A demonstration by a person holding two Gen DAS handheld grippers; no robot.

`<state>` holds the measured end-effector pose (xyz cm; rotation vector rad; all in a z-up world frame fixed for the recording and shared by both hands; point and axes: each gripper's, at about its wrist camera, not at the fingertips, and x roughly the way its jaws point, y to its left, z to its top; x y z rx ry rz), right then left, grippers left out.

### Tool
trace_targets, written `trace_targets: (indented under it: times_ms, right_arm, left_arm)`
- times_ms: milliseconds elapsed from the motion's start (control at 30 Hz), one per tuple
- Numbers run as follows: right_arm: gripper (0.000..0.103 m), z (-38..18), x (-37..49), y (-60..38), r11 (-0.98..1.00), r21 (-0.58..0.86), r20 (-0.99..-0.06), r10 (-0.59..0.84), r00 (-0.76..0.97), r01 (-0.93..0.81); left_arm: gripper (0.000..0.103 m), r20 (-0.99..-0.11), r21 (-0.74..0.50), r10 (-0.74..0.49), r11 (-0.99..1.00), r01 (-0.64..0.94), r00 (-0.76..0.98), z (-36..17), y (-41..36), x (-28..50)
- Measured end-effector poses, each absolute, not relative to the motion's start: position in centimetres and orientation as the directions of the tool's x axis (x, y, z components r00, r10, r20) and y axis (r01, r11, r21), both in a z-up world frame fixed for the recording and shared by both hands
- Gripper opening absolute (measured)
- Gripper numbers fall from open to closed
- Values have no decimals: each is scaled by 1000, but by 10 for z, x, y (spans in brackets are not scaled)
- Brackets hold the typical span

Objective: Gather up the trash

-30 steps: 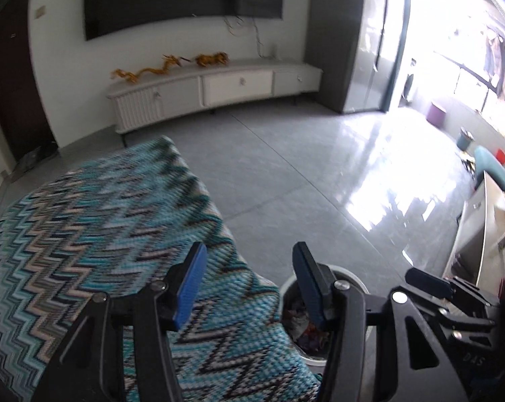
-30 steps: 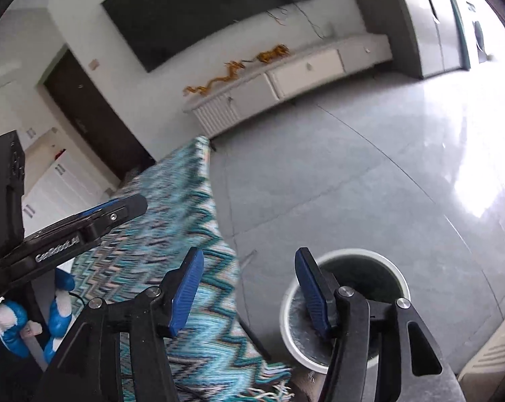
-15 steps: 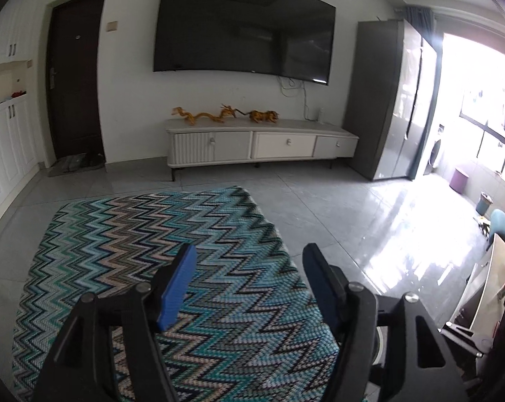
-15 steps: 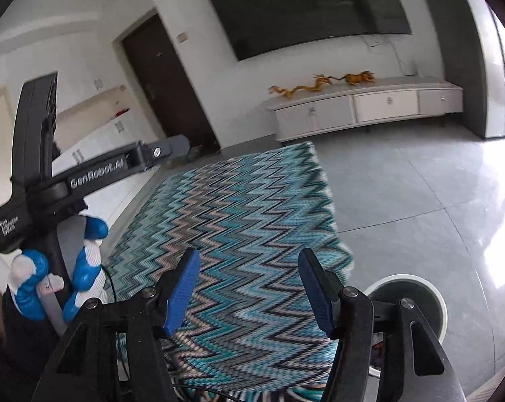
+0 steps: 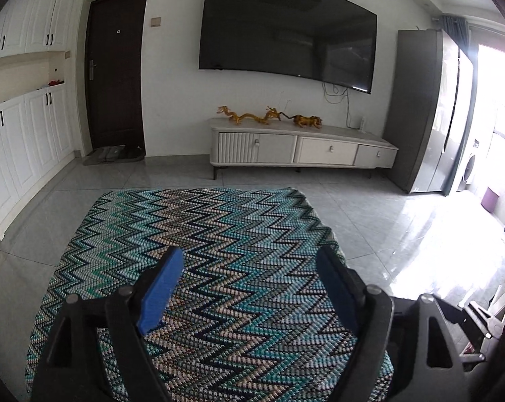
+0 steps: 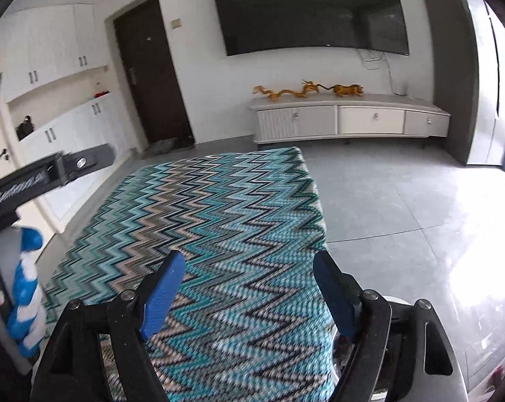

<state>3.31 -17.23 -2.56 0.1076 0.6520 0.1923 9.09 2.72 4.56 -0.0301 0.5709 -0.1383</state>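
While only a sliver of the white round trash bin [image 6: 391, 301] shows behind the right-hand finger in the right wrist view, we place it on the grey tiled floor [image 6: 403, 207], just beside the near right edge of the rug. We cannot tell its contents, its axis or which way it points from this sliver. In the left wrist view we cannot make the bin out.

We hold the right gripper [image 6: 249, 288] with its blue-padded jaws spread wide, having just been opening, and nothing sits between them. We hold the left gripper [image 5: 249, 288] likewise wide apart, its jaws also just opened further, with nothing gripped. Both hang above the teal, black and beige zigzag woven rug [image 5: 212, 251], pointing along it toward the far wall.

At the left edge of the right wrist view we see the left gripper's black body, held by a hand in a blue and white glove [image 6: 26, 288].

Beyond the rug stand a low white drawer cabinet [image 5: 302, 149] carrying golden dragon figurines [image 5: 249, 116], a wall-mounted black television [image 5: 286, 30] and a dark brown door [image 5: 115, 67].
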Motion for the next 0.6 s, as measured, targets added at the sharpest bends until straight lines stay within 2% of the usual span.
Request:
trace_targets:
  times_ms: [200,600]
  right_arm:
    - [78,-18,55,-178,986,135,-563,155,812,-94]
    - [78,-28,74,-196,997,82,-567,39,823,10]
  left_arm:
    - [81,-552,-32,-106,994,106,827,32,24,113]
    - [81,-563,39,-68,993,108,824,4,13,135]
